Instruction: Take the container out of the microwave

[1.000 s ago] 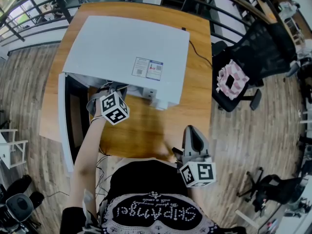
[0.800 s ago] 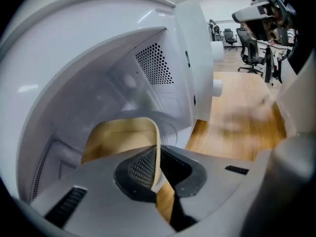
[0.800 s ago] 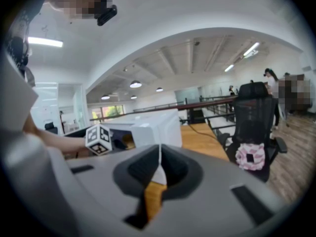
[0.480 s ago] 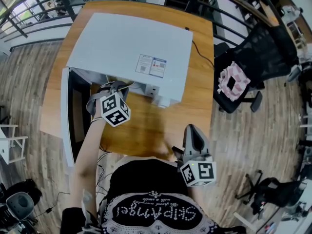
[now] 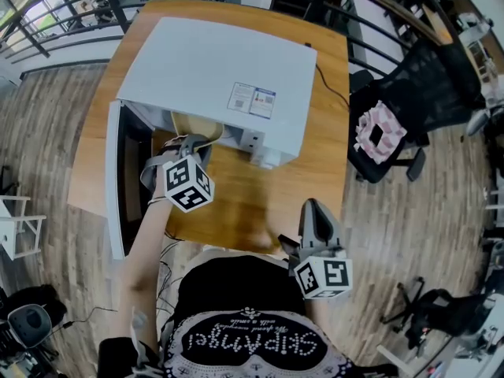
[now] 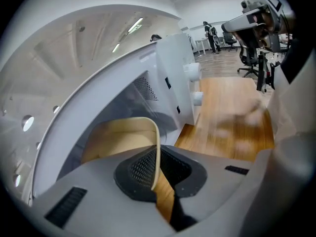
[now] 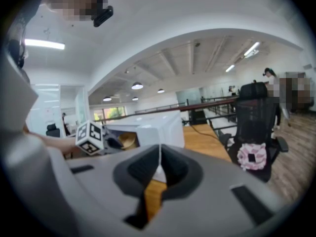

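- withdrawal of the container from the microwave was judged to be the step in hand.
- location: the tan container sat at the mouth of the cavity, partly under the top edge and partly out past it. no view showed whether its base rested on the cavity floor.
- grasp: the left gripper was clamped on the container's thin rim wall, with one pad inside the wall and one outside.
- path: the pull would best run straight out toward the person, low enough to clear the upper lip of the opening and away from the open door standing at the left.
- attitude: the hold was on one edge only, so the container would tend to tip about the pads. a slow pull with the rim held level would limit this.
- put-down: the bare desk just in front of the microwave offered room for the container.
- left arm pose: the forearm reached from the body to the opening. the gripper pointed forward and down, its marker cube facing the head view.
- right gripper: the jaws were together with nothing between them. it was held near the torso over the near desk edge, pointing roughly level toward the microwave, well apart from the container.
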Demonstrator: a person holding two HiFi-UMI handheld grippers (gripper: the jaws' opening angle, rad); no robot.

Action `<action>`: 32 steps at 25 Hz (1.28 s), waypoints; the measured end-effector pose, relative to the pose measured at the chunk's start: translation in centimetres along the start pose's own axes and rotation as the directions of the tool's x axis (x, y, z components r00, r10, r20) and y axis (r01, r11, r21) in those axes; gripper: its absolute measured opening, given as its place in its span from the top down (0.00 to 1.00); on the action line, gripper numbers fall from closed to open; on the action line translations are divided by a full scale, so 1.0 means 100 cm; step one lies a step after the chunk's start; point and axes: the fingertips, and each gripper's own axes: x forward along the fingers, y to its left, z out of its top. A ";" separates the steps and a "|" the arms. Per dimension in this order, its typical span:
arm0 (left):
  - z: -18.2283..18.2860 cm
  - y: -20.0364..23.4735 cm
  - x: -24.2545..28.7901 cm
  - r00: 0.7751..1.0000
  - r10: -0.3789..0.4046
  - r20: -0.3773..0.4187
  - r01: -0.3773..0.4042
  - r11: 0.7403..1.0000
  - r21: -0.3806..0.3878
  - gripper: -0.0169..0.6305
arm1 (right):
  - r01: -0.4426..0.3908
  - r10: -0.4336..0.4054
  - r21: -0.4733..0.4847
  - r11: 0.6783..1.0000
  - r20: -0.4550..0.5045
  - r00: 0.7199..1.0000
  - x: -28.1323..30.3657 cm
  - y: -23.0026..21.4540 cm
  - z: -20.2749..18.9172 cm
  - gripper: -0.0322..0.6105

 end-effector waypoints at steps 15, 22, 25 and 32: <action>-0.001 -0.043 -0.051 0.998 -0.045 0.038 0.045 0.999 0.002 0.91 | -0.018 0.018 -0.008 1.000 0.022 1.000 -0.019 0.033 -0.002 0.90; -0.002 -0.067 -0.079 0.997 -0.057 0.053 0.057 0.998 -0.001 0.91 | -0.016 0.017 -0.019 1.000 0.033 0.999 -0.035 0.047 -0.003 0.90; -0.001 -0.078 -0.094 0.996 -0.066 0.067 0.066 0.998 -0.001 0.91 | -0.008 0.009 -0.022 1.000 0.038 0.999 -0.044 0.052 -0.004 0.90; 0.004 -0.102 -0.118 0.990 -0.070 0.123 0.065 0.997 0.042 0.91 | 0.029 -0.028 -0.025 0.999 0.059 0.998 -0.062 0.059 -0.007 0.90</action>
